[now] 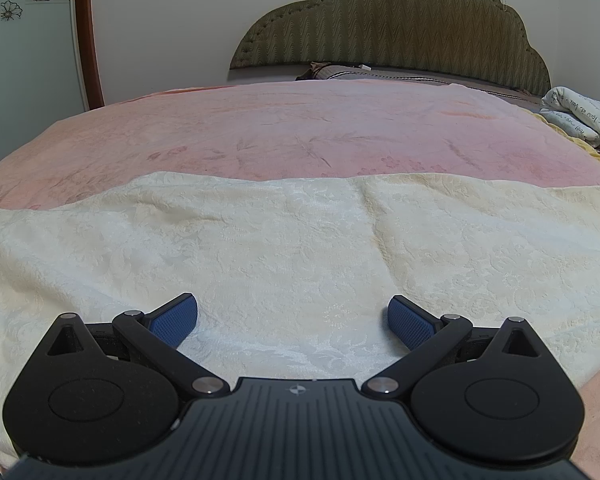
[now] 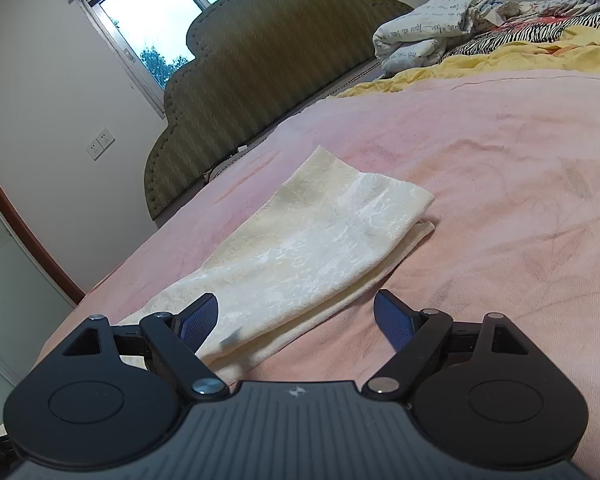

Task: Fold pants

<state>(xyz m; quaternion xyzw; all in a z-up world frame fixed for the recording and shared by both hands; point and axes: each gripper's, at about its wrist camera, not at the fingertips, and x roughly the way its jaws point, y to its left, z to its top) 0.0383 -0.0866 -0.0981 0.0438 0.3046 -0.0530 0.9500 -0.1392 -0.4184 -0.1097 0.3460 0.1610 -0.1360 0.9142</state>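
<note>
Both grippers empty, jaws wide. Left gripper (image 1: 293,322) hovers low over the cream pants (image 1: 300,248); right gripper (image 2: 296,316) sits at the pants' (image 2: 300,248) near end, w/ layered edges showing. Pants lie flat on the pink bedspread (image 1: 300,128). Prob. btwn folds: next needs both to pinch an end & carry it over. Count: 1 pants, 2 grippers. Beyond: 1 headboard (image 1: 400,28).

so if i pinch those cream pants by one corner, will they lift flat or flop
Probably flop: the pants lie limp and creased on the pink blanket, following its surface. They look thin, so likely light. The layers at the far end sit slightly offset, so they may slide apart when lifted. Both the left tool and right tool are open.
</note>
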